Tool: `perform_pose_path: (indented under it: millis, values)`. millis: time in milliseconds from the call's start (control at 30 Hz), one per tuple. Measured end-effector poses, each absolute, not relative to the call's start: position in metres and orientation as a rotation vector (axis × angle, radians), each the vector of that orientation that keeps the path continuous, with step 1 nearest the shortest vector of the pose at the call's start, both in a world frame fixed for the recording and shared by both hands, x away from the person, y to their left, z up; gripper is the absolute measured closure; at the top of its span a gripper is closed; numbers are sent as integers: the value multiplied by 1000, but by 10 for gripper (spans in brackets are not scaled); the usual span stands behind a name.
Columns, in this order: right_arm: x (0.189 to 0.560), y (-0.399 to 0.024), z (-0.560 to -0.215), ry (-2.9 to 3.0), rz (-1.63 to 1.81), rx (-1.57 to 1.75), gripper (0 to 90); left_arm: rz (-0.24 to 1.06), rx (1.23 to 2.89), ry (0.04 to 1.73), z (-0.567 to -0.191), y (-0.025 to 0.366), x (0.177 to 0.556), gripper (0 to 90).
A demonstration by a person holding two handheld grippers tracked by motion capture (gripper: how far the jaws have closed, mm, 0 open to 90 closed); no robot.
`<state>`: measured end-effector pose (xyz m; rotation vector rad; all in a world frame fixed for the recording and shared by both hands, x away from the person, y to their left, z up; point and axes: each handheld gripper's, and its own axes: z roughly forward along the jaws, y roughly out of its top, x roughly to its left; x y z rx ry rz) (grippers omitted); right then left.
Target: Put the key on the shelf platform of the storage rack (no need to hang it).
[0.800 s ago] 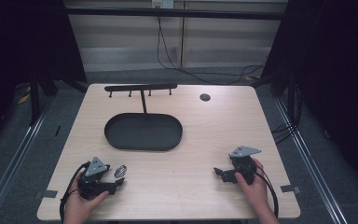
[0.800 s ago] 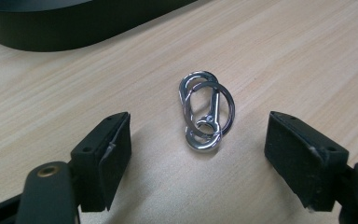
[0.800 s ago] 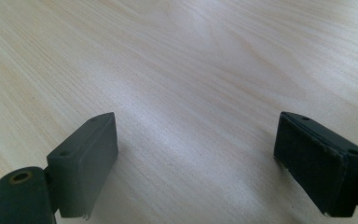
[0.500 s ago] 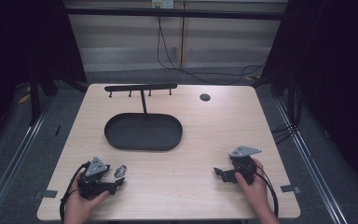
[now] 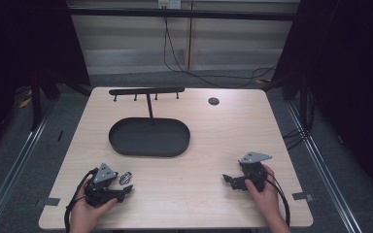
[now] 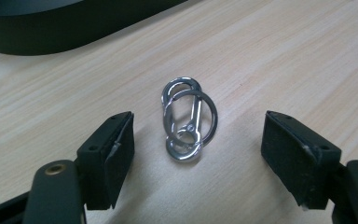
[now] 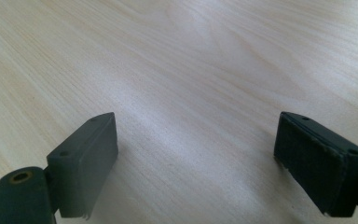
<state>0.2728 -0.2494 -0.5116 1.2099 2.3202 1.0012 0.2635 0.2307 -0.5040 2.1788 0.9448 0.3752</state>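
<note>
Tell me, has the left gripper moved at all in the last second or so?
No. In the high view the left gripper sits at the same spot near the table's front edge, just as far from the black oval tray, with the metal clip beside it.

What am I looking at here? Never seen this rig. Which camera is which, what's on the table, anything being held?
No robot arm: a person at a wooden table holds a two-jaw gripper in each hand. The high view looks down from above the person's side, showing the left gripper and right gripper near the front edge. The other two pictures come from cameras riding on each gripper, looking along its black jaws.

On the table: a black oval tray, a black rack with pegs behind it, a small dark round thing near the far right, too small to identify, and a metal carabiner clip with a key ring. The clip lies flat between the left gripper's open jaws, untouched. The right gripper is open over bare wood. Nothing is held.
</note>
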Motion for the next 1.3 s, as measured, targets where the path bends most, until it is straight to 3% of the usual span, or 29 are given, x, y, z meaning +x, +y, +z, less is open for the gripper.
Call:
perform_pose_path:
  millis: [833, 1300]
  values:
    - [273, -249, -512, 2320, 1001, 1212, 131, 379, 2191, 1005, -500, 225, 273, 344]
    - [273, -249, -512, 2320, 1001, 1210, 130, 353, 2216, 1003, -494, 220, 269, 683]
